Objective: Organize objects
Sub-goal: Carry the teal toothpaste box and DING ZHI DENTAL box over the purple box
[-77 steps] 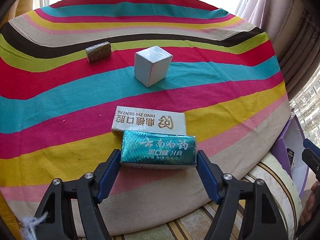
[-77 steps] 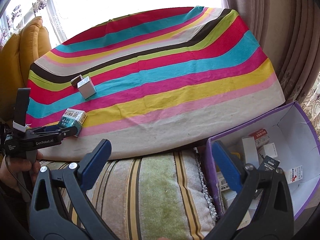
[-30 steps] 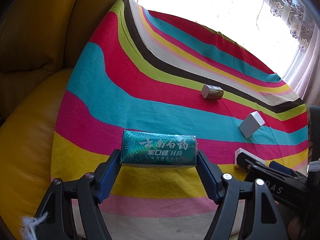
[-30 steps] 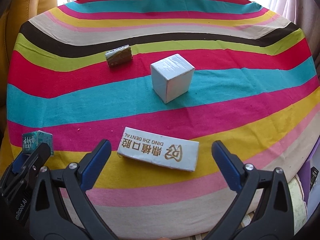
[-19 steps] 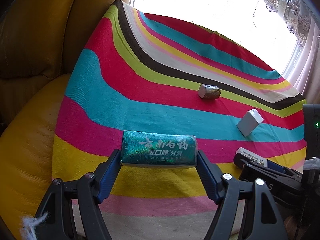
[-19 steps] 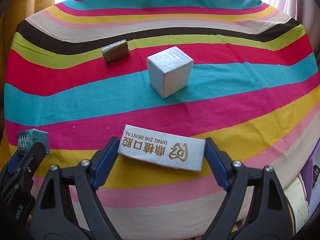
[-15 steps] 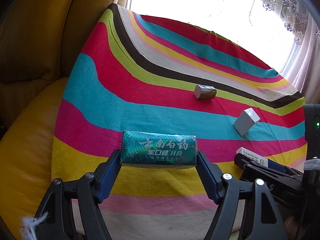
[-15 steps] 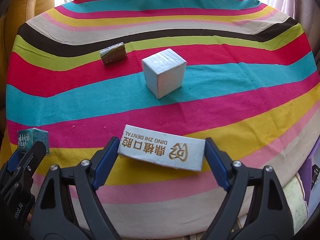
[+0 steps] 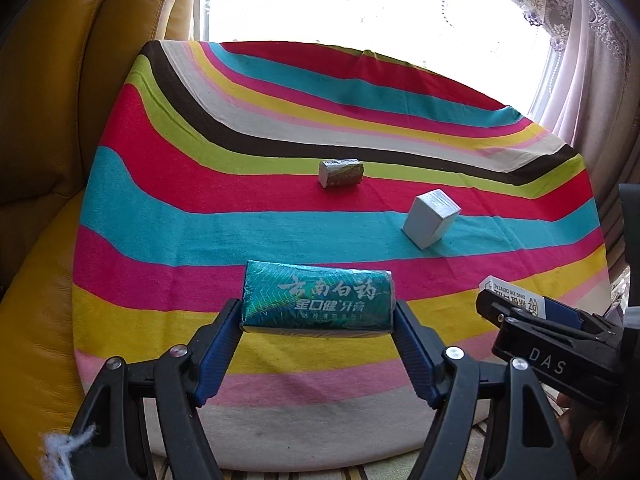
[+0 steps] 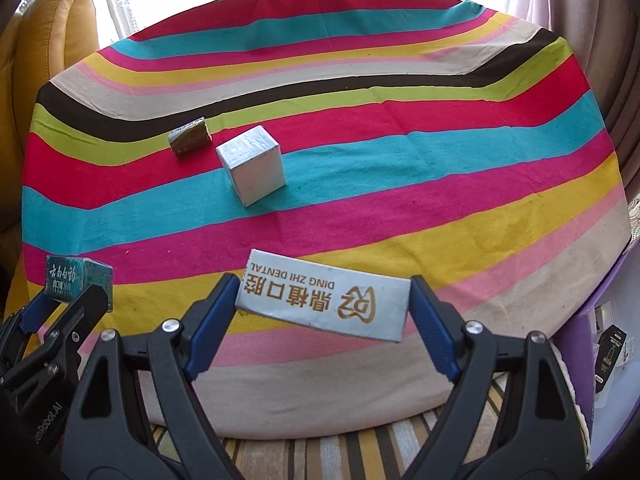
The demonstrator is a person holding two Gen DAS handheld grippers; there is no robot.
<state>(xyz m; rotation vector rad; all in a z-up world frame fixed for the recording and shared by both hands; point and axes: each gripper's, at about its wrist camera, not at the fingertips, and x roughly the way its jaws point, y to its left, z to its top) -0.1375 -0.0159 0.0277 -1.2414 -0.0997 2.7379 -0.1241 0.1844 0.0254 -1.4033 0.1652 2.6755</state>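
The left gripper (image 9: 318, 316) has its blue fingers (image 9: 224, 340) pinching a shiny green toothpaste box (image 9: 318, 300) by its two ends, up over the yellow stripe at the near edge of the striped cloth (image 9: 200, 184). Farther back on the cloth sit a small brown and silver packet (image 9: 341, 173) on the red stripe and a white cube box (image 9: 431, 219) on the blue stripe, near each other but not touching. On the right, the right gripper (image 10: 324, 304) has its fingers (image 10: 434, 326) pinching a long white box with gold letters (image 10: 324, 300) by its two ends, and a purple bin (image 10: 592, 344) with small packs in it shows at the far right edge.
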